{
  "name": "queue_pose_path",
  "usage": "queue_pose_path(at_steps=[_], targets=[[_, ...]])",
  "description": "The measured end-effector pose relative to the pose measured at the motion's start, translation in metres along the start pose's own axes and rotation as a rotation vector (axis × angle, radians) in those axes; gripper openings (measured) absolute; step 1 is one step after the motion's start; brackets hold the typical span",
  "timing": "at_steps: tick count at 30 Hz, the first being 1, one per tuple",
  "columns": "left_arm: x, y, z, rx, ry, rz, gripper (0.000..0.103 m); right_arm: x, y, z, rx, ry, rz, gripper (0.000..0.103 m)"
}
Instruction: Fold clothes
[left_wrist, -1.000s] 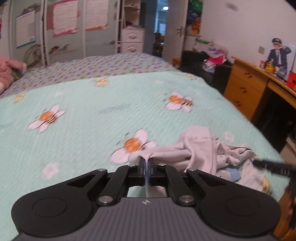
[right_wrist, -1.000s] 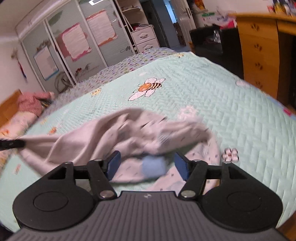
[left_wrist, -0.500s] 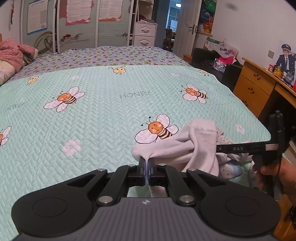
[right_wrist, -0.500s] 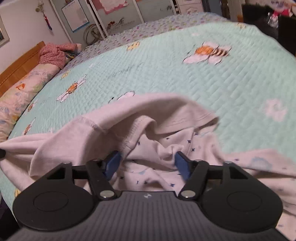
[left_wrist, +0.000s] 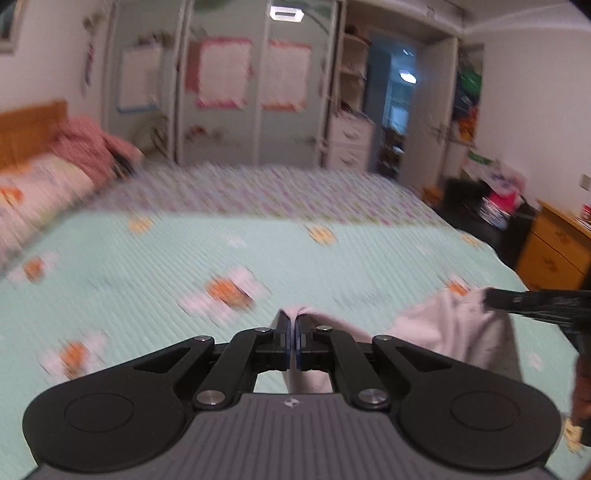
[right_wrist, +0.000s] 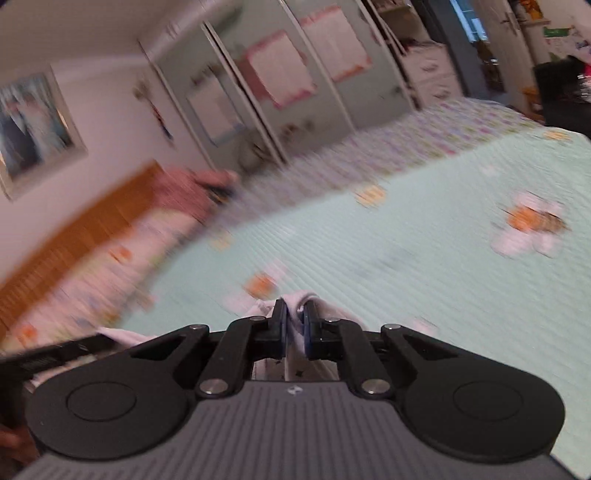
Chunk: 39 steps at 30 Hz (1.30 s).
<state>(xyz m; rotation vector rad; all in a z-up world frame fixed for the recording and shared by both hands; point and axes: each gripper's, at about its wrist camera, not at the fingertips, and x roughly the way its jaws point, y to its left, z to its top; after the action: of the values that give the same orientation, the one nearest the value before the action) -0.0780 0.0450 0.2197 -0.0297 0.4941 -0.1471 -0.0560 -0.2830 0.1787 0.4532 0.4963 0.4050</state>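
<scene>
A pale grey garment hangs above the mint bee-print bedspread, stretched between both grippers. My left gripper is shut on one pinched edge of it. In the left wrist view my right gripper comes in from the right edge and holds the other end. In the right wrist view my right gripper has its jaws closing, the pads pressing a fold of the garment. The left gripper shows at the lower left. Both views are blurred by motion.
A pink blanket heap and pillows lie by the wooden headboard at the far left. Wardrobe doors line the back wall. A wooden dresser and dark clutter stand right of the bed.
Both grippers have risen and lifted the garment off the bedspread. The right jaws, wide apart before, have closed on a fold of it. The left grip is unchanged.
</scene>
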Motion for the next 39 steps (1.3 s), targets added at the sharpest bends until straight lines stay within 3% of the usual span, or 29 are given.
queue_pose_path(at_steps=[3, 5, 9, 11, 13, 16, 19, 22, 24, 26, 27, 29, 32, 34, 35, 39], targets=[[0.002, 0.023, 0.017, 0.028, -0.006, 0.054, 0.002, 0.012, 0.017, 0.012, 0.015, -0.040, 0.039, 0.010], [0.011, 0.034, 0.012, 0.038, 0.044, 0.053, 0.002, 0.020, 0.023, 0.013, 0.019, -0.061, 0.038, 0.010], [0.043, 0.044, -0.040, 0.022, 0.224, -0.011, 0.004, 0.031, 0.002, -0.018, 0.054, -0.016, -0.020, 0.010], [0.065, 0.040, -0.075, 0.027, 0.351, -0.062, 0.007, 0.042, -0.017, -0.046, 0.033, 0.076, -0.142, 0.011], [0.077, 0.033, -0.110, 0.032, 0.436, -0.065, 0.007, 0.052, -0.034, -0.074, -0.005, 0.189, -0.293, 0.015], [0.073, 0.036, -0.132, -0.055, 0.457, -0.072, 0.009, 0.037, -0.053, -0.103, 0.016, 0.219, -0.418, 0.016], [0.059, 0.043, -0.140, -0.156, 0.437, -0.091, 0.013, 0.016, -0.063, -0.111, 0.089, 0.194, -0.409, 0.025], [0.042, 0.047, -0.136, -0.204, 0.403, -0.080, 0.028, 0.009, -0.057, -0.109, 0.115, 0.163, -0.370, 0.031], [0.036, 0.044, -0.131, -0.191, 0.392, -0.069, 0.030, 0.015, -0.048, -0.105, 0.139, 0.152, -0.277, 0.036], [0.031, 0.042, -0.128, -0.178, 0.387, -0.062, 0.030, 0.030, -0.041, -0.105, 0.164, 0.169, -0.198, 0.049], [0.029, 0.042, -0.128, -0.178, 0.388, -0.062, 0.030, 0.041, -0.039, -0.106, 0.172, 0.191, -0.183, 0.055], [0.026, 0.043, -0.128, -0.190, 0.393, -0.059, 0.031, 0.063, -0.034, -0.112, 0.148, 0.225, -0.192, 0.056], [0.028, 0.046, -0.131, -0.201, 0.404, -0.056, 0.032, 0.087, -0.030, -0.123, 0.103, 0.259, -0.261, 0.055], [0.031, 0.046, -0.134, -0.196, 0.418, -0.046, 0.032, 0.091, -0.026, -0.128, 0.080, 0.258, -0.237, 0.035], [0.032, 0.045, -0.135, -0.188, 0.421, -0.045, 0.032, 0.091, -0.022, -0.128, 0.065, 0.259, -0.228, 0.011], [0.033, 0.045, -0.138, -0.189, 0.417, -0.061, 0.032, 0.086, 0.007, -0.115, -0.016, 0.230, -0.173, 0.009]])
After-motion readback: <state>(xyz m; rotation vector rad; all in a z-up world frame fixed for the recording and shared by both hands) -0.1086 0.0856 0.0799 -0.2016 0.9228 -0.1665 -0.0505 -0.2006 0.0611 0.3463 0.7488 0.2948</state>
